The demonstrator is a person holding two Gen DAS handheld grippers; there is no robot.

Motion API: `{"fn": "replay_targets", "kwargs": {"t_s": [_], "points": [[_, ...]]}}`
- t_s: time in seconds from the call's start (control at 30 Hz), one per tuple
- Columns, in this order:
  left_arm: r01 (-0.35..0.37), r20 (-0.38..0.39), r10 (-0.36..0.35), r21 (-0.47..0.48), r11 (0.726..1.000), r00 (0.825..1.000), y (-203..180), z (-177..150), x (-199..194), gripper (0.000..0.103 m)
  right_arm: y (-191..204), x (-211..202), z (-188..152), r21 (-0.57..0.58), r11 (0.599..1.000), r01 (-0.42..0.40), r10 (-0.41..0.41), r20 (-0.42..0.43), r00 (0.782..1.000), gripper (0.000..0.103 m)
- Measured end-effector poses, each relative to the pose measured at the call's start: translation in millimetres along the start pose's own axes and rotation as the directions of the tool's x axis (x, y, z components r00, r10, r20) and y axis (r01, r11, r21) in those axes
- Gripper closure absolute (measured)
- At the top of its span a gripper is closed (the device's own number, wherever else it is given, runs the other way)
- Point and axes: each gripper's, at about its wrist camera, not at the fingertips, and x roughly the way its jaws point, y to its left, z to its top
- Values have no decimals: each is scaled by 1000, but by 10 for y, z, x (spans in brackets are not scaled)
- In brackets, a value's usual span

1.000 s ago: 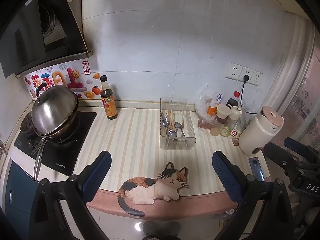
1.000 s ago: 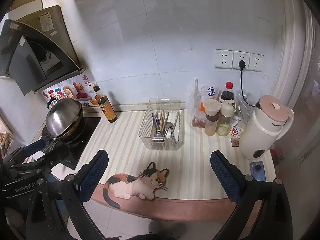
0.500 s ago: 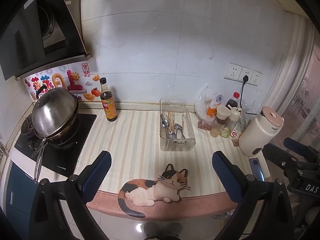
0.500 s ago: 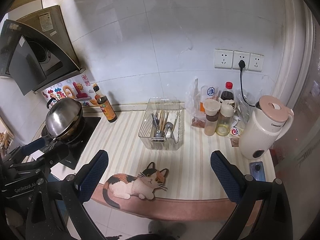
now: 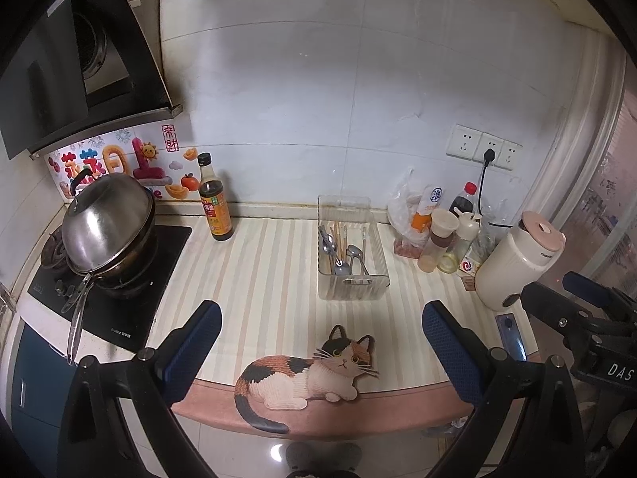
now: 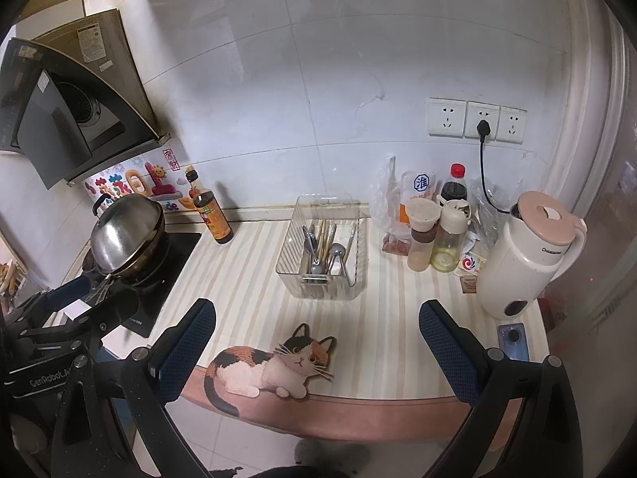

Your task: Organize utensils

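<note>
Cream-striped mat (image 5: 258, 279) — calico cat print (image 5: 306, 374) — blue gripper pads (image 5: 195, 350).

Utensils (image 5: 341, 245) in the clear bin (image 5: 352, 292) overlap; their count and kinds cannot be told. Bottle labels (image 6: 421, 183) are too small to be read. The phone (image 6: 512, 341) is partly hidden behind a gripper finger.

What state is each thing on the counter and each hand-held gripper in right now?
Left hand-held gripper: open, empty, back from the counter.
Right hand-held gripper: open, empty.
Clear bin: upright, holding the utensils.
Spoons: lying in the bin.
Chopsticks: lying in the bin beside the spoons.
Wok: on the stove, lid on.
Soy sauce bottle: upright, capped.
Kettle: upright, lid closed.
Wall plug: plugged in.
</note>
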Motion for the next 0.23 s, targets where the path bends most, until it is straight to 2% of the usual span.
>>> {"fn": "replay_targets", "kwargs": {"t_s": [0.23], "points": [[12, 7, -12, -15, 1000, 1000, 92, -3, -9, 0, 25, 16, 20, -4, 1000, -3, 3, -4, 1000, 0]]}}
